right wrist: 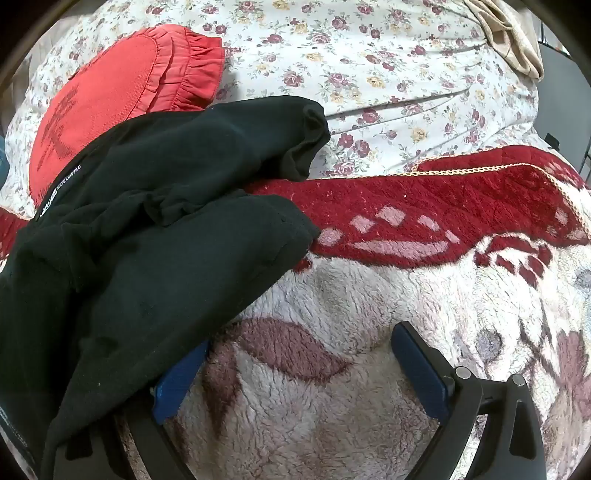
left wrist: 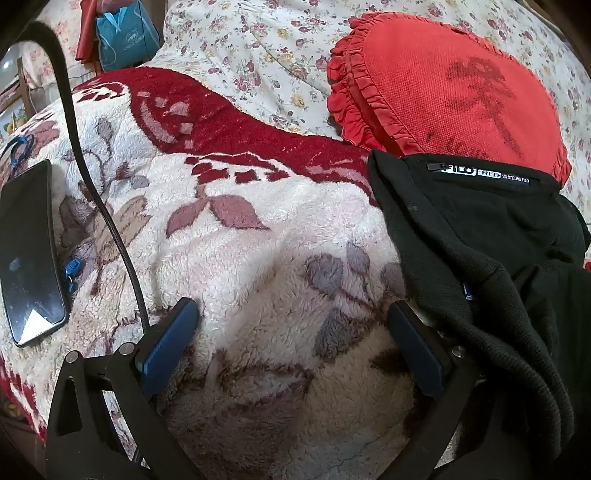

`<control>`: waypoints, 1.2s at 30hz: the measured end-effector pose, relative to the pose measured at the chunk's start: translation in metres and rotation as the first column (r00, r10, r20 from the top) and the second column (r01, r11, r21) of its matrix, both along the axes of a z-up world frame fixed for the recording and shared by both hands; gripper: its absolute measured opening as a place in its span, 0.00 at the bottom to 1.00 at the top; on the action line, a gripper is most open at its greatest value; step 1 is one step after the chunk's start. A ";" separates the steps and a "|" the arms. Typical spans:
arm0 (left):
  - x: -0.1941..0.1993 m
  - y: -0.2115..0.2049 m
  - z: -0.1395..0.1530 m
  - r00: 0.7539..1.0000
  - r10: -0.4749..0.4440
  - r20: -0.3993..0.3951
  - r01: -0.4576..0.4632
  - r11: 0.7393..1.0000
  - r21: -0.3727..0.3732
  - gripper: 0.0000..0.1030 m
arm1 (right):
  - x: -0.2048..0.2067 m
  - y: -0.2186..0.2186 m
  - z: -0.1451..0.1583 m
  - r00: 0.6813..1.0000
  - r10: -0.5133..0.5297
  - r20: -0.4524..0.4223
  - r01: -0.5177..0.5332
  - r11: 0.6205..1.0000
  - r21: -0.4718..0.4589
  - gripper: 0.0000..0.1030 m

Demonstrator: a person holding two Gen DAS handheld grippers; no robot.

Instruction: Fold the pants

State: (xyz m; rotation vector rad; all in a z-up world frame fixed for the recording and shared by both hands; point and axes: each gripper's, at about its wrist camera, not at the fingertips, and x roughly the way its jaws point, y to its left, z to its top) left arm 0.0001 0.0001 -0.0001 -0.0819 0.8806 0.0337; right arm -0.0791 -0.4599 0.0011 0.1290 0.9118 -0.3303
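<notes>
The black pants (left wrist: 480,236) lie bunched on a fleecy floral blanket (left wrist: 236,221), at the right of the left wrist view. They fill the left of the right wrist view (right wrist: 147,229), with two cuffs pointing right and a white-lettered waistband label. My left gripper (left wrist: 291,332) is open over bare blanket, and its right finger touches the pants' edge. My right gripper (right wrist: 299,354) is open over the blanket, with the pants draped over its left finger.
A red heart-shaped frilled cushion (left wrist: 450,88) lies behind the pants on a flowered sheet (right wrist: 388,74). A black phone (left wrist: 29,254) and a black cable (left wrist: 96,206) lie on the blanket at the left. A teal bag (left wrist: 122,33) stands at the far left.
</notes>
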 end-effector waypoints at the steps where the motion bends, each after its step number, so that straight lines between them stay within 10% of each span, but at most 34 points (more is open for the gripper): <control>1: 0.000 0.000 0.000 1.000 0.000 0.001 0.000 1.000 0.001 1.00 | 0.000 0.000 0.000 1.000 0.000 0.002 0.000 1.000 0.002 0.95; 9: -0.012 0.009 0.013 0.997 -0.017 -0.072 0.018 1.000 0.011 0.97 | -0.011 -0.001 0.006 0.999 0.050 -0.001 -0.050 0.998 0.036 0.95; 22: -0.071 0.001 0.092 0.998 -0.026 0.060 0.029 0.999 -0.043 0.97 | -0.070 0.033 0.066 0.989 0.112 0.094 -0.115 0.993 0.028 0.95; 36: -0.089 -0.044 0.106 0.991 -0.123 0.061 0.124 0.992 -0.023 0.97 | -0.066 0.073 0.082 0.968 0.204 0.144 -0.213 0.976 0.051 0.95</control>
